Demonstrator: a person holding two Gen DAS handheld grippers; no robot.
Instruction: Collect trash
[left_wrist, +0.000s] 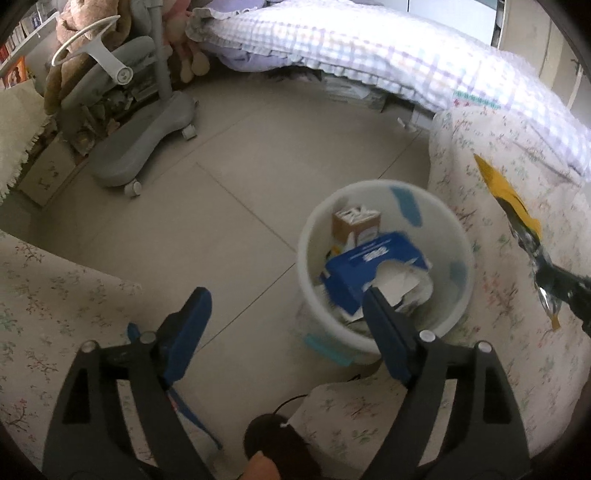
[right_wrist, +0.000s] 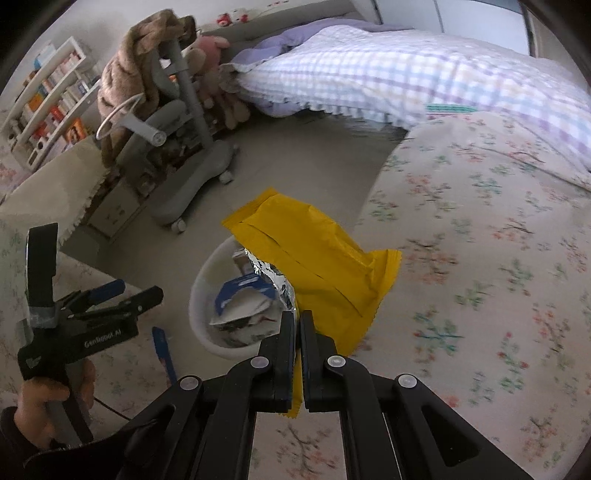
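Observation:
A white bin (left_wrist: 439, 236) stands on the tiled floor beside the bed. Inside lie a blue box (left_wrist: 369, 258), a brown carton (left_wrist: 354, 223) and crumpled white paper. My left gripper (left_wrist: 284, 295) is open just above the bin's near left rim, with nothing between its fingers. The right wrist view shows my right gripper (right_wrist: 296, 315) shut on the lower edge of a yellow foil-lined wrapper (right_wrist: 314, 251), which hangs over the bin (right_wrist: 195, 295) and the edge of the bed. The wrapper (left_wrist: 509, 195) also shows at the right of the left wrist view.
A floral bedspread (right_wrist: 480, 258) fills the right side, with a checked duvet (right_wrist: 369, 74) behind it. A grey wheeled chair (left_wrist: 147, 147) draped with a brown throw stands at the far left on the floor. A bookshelf (right_wrist: 48, 99) lines the left wall. A hand (right_wrist: 40, 398) holds the left gripper.

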